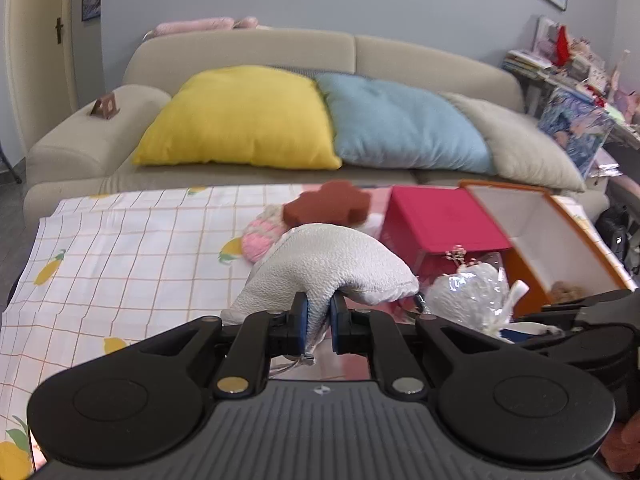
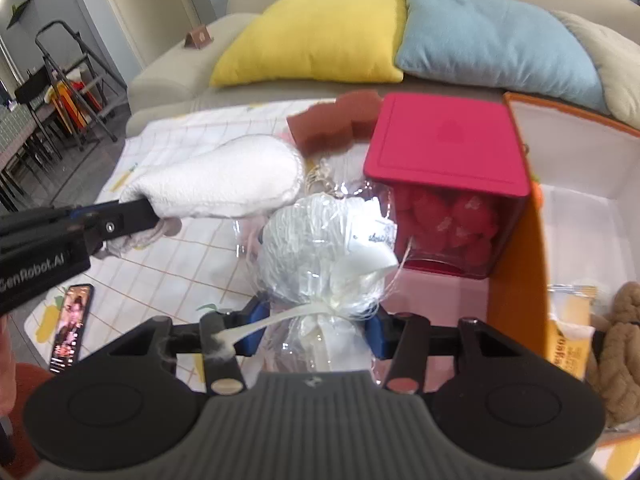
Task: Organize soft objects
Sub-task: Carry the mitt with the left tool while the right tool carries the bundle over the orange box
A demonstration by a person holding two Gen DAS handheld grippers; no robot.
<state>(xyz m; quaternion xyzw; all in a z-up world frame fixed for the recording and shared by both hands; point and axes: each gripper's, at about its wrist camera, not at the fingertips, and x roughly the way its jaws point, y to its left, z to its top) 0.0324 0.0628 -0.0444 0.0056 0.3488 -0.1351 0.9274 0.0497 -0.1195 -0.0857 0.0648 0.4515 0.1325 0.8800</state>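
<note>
Clearly both claws are loaded: the left claw (image 1: 319, 312) is pinched tight on a white padded cloth (image 1: 328, 264) hanging off the worktop (image 1: 120, 248), and the right claw (image 2: 316, 330) clamps the neck of a cellophane-wrapped white bundle (image 2: 324, 240). Just right of the right claw, the orange box (image 2: 536, 240) already holds a brown plush (image 2: 624, 340); I would carry each piece over its rim before letting go, clear of the red-lidded jar (image 2: 448, 152) beyond

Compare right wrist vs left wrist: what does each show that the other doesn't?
Only the right wrist: a phone lying on the tablecloth, a folding ladder, and the right gripper closed on the cellophane-wrapped bundle. Only the left wrist: a pink knitted ball and a cluttered shelf. Both: the left gripper pinching the white padded cloth, the brown sponge, red-lidded box, orange bin, and pillows.
</note>
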